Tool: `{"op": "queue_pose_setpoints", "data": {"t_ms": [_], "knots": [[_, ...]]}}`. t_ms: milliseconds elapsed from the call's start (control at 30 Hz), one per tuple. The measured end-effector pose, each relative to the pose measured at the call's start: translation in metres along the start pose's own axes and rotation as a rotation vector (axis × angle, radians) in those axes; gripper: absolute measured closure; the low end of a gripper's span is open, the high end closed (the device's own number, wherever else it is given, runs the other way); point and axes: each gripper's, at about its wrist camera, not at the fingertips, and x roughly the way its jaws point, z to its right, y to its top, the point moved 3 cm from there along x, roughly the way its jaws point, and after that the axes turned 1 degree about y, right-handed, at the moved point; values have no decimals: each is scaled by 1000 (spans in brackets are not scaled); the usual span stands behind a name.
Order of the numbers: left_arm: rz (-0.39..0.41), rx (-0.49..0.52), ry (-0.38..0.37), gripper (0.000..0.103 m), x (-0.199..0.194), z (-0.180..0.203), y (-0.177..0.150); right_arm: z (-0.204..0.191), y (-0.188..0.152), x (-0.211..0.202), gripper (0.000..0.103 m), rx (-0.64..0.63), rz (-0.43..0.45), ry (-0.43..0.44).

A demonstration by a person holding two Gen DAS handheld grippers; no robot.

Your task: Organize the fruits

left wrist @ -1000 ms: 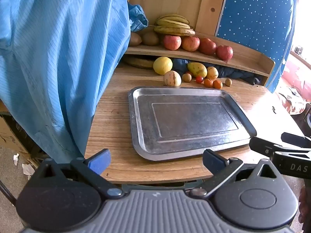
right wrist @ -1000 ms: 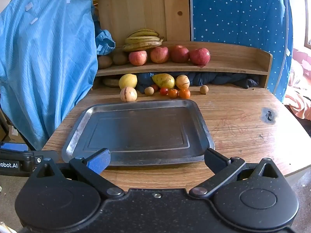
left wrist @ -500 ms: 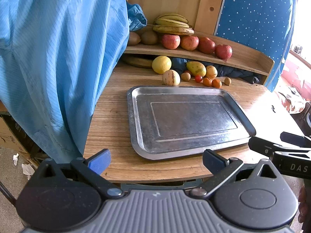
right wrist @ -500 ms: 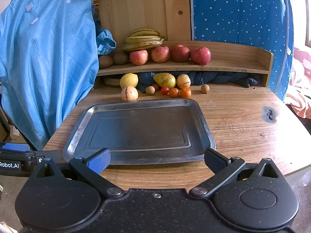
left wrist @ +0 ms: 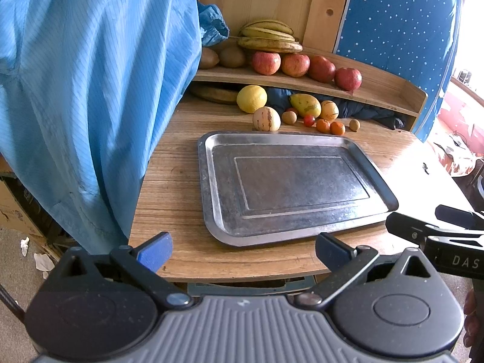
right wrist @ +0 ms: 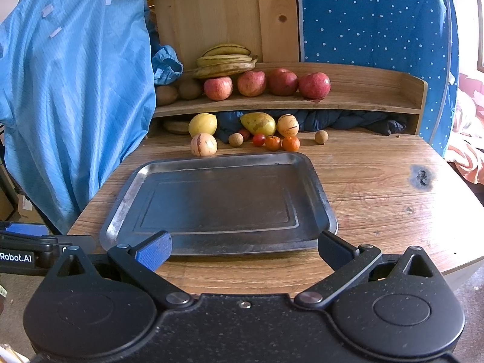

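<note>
An empty metal tray lies in the middle of the round wooden table. Behind it sit loose fruits: a yellow lemon, a striped pale melon, a mango, small oranges and a cherry tomato. On the shelf above rest bananas and red apples. My left gripper hovers open at the table's near edge, holding nothing. My right gripper is open too, just short of the tray's near rim.
A blue garment hangs over the table's left side. The wooden shelf runs along the back with dark cloth stuffed beneath it. A dark burn mark sits on the bare table right of the tray.
Both grippers have crept slightly forward toward the tray, which looks a little larger. Their jaws stay as wide as before and no fruit has moved.
</note>
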Motion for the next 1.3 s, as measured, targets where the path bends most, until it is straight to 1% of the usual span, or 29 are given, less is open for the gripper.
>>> {"op": "queue_pose_setpoints", "data": {"t_ms": [100,300,833,1300], "knots": [[-1,1,2,1,2,4,-8,-1,2,-2,1,0,0,2],[-4,0,3,1,2,5,-11,-1,3,-1,1,2,-1,4],[-11,-1,1,1,3,3,-9,-2,1,0,1,6,-5,7],[-35,-4,12,1,6,9,-8,2,0,4,1,12,-21,18]]}}
